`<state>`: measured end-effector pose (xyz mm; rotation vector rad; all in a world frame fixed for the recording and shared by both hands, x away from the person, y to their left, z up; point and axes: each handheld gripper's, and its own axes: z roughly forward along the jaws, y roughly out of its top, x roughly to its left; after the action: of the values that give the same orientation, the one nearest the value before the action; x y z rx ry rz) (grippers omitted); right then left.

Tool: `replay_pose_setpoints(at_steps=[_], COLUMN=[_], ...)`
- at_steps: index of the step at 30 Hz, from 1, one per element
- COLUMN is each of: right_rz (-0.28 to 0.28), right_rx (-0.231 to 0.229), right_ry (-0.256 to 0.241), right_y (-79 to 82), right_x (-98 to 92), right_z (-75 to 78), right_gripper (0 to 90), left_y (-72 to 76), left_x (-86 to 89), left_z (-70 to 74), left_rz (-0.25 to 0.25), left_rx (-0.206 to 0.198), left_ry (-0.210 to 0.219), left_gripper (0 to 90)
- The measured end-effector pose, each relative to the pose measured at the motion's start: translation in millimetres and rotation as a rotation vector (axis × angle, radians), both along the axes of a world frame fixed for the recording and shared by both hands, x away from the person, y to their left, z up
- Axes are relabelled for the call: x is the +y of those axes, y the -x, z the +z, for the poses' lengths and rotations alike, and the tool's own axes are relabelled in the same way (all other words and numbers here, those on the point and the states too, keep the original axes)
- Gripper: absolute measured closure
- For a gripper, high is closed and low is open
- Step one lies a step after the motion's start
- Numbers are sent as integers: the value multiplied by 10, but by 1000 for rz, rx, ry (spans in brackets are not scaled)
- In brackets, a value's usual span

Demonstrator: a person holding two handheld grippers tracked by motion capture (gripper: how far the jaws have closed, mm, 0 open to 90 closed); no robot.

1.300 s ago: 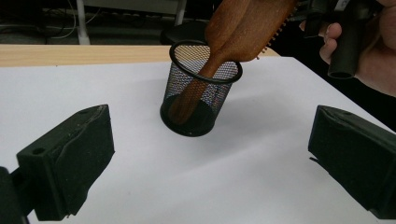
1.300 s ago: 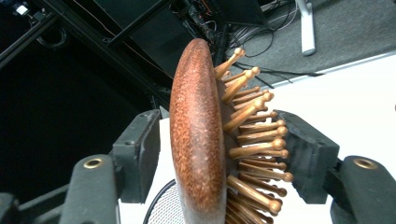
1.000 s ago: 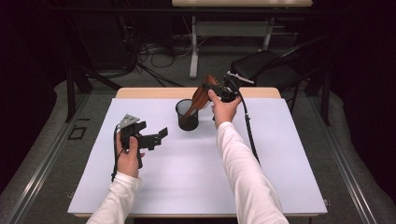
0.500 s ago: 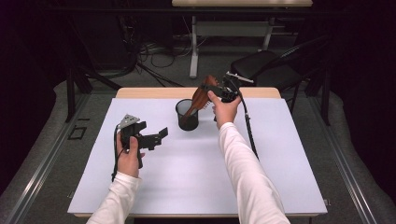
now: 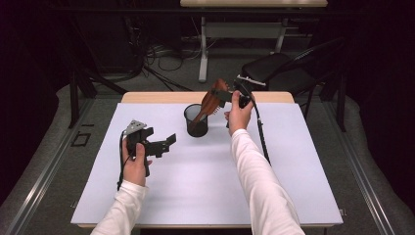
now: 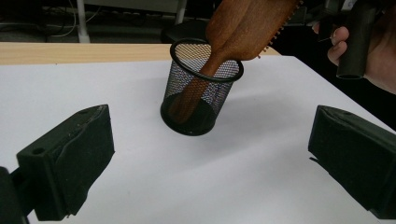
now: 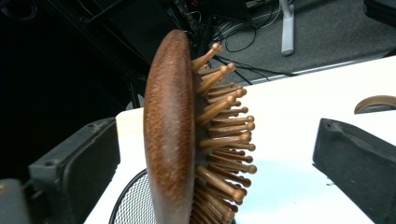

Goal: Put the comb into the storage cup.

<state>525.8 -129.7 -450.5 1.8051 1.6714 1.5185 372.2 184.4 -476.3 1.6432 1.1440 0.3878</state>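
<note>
A white rectangular table [image 5: 205,196] with a pale wooden far edge; beyond that edge stand a black chair [image 5: 274,68] and a white-legged desk [image 5: 244,24].

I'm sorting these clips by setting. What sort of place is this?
Probably a lab or recording studio, not a home: a white-topped table stands alone under dark surroundings, loose cables trail over the grey floor, and a black chair and another desk stand behind.

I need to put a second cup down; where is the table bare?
Bare: the near table between both forearms, and the right side past the right tongs' cable. Crowded: the far middle, around the mesh cup with the hairbrush.
</note>
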Motion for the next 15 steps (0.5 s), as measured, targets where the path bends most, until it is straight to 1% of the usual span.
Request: replay_pose_setpoints(at_steps=[3, 7, 9, 15], right_rz=[0, -14, -17, -10], right_rx=[2, 11, 8, 9], right_ry=[13, 35, 42, 39], right_y=[2, -1, -1, 1], right_x=[-2, -12, -16, -22], right_z=[1, -5, -2, 4], right_gripper=[0, 0, 0, 0], left_y=[-1, -1, -2, -1], left_x=[-3, -6, -6, -6], left_z=[-1, -2, -3, -2], left_rz=[-1, -2, -2, -2], left_rx=[1, 0, 1, 0], left_ry=[-1, -2, -3, -2], left_gripper=[3, 4, 3, 4])
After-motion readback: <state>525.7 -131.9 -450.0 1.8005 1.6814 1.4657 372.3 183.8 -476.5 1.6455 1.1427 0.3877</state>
